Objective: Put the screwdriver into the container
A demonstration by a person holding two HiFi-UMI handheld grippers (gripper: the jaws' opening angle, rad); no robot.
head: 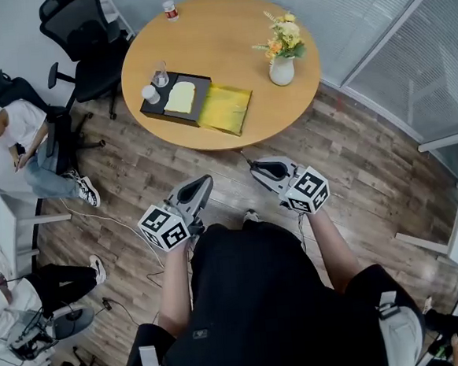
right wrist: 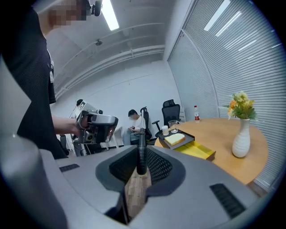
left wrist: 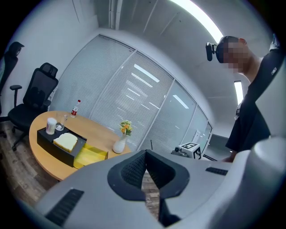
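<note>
A screwdriver [right wrist: 141, 156] with a black ribbed handle stands upright between the pads of my right gripper [right wrist: 141, 166], which is shut on it. In the head view my right gripper [head: 256, 168] hangs over the wood floor just short of the round table's [head: 225, 36] near edge. The yellow open container [head: 225, 108] lies on the table next to a black tray [head: 154, 107]. It also shows as the yellow container [right wrist: 197, 150] and the yellow container [left wrist: 91, 157]. My left gripper [head: 201, 185] is shut with nothing in it, level with the right one; its pads [left wrist: 134, 170] meet.
A bread slice [head: 180, 98], a cup [head: 150, 94] and a glass [head: 160, 75] sit on the black tray. A white vase with flowers [head: 282, 69] and a bottle [head: 169, 5] stand on the table. Office chairs [head: 83, 40] and seated people [head: 28, 139] are on the left.
</note>
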